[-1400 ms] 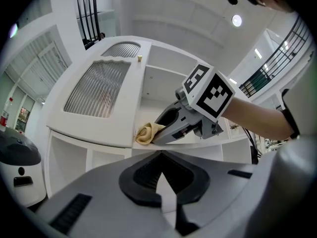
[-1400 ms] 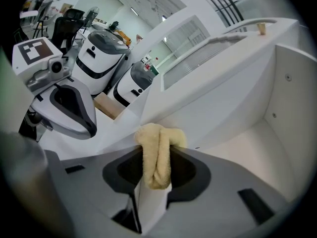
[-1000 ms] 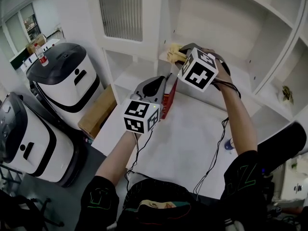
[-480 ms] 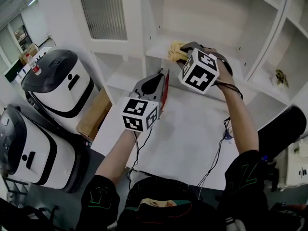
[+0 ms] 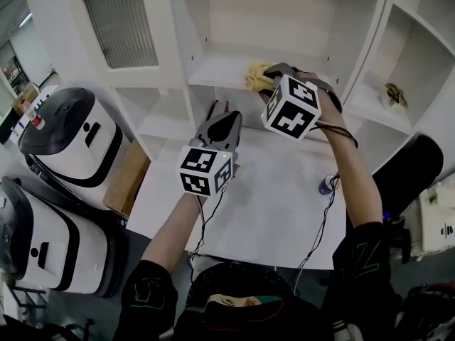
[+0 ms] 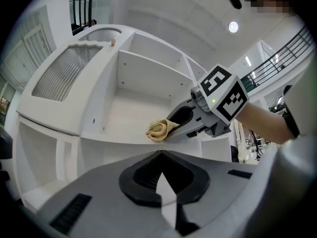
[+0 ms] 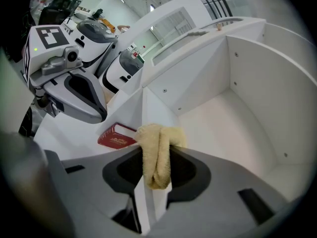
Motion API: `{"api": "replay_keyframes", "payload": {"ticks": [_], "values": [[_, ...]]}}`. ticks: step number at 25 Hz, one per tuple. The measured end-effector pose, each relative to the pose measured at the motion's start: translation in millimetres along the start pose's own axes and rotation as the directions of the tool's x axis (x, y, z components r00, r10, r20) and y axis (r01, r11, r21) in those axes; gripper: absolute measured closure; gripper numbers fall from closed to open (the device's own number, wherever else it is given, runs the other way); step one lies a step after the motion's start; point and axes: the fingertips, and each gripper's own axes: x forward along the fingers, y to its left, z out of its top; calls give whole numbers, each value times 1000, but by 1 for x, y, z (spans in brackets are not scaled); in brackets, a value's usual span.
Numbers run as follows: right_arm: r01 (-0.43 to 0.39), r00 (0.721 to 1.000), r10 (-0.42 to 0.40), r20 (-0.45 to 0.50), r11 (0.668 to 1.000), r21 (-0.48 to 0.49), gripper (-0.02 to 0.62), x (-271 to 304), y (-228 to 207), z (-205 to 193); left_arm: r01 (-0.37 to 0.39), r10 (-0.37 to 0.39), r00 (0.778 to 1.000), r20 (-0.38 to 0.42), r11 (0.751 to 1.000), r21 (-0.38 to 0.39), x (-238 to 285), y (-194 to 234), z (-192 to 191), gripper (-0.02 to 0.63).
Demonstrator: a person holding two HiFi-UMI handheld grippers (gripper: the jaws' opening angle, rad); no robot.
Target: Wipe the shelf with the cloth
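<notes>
A yellow cloth (image 5: 256,74) lies bunched at the front edge of a white shelf board (image 5: 213,69), and my right gripper (image 5: 272,79) is shut on it. In the right gripper view the cloth (image 7: 157,152) hangs folded between the jaws of the right gripper (image 7: 154,185), with the shelf compartment (image 7: 223,128) beyond. My left gripper (image 5: 222,118) hovers lower and to the left, over the table's far edge, shut and holding nothing. The left gripper view shows the left gripper (image 6: 161,157), and past it the cloth (image 6: 159,129) and the right gripper (image 6: 184,122) on the shelf (image 6: 124,118).
A red book (image 7: 117,136) lies on the white table (image 5: 277,190) below the shelf. Two white machines (image 5: 71,133) (image 5: 35,226) and a cardboard box (image 5: 124,180) stand at the left. A small blue thing (image 5: 327,185) and cables lie on the table. A small object (image 5: 393,94) sits in the right compartment.
The head view has tilted up the shelving, and the red book is now nearly hidden behind the left gripper. The right gripper stays shut on the cloth at the shelf edge.
</notes>
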Motion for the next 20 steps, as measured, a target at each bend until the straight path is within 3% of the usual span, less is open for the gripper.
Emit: {"api": "replay_keyframes", "payload": {"ticks": [20], "values": [[113, 976, -93, -195, 989, 93, 468, -54, -13, -108, 167, -169, 985, -29, 985, -39, 42, -74, -19, 606]]}}
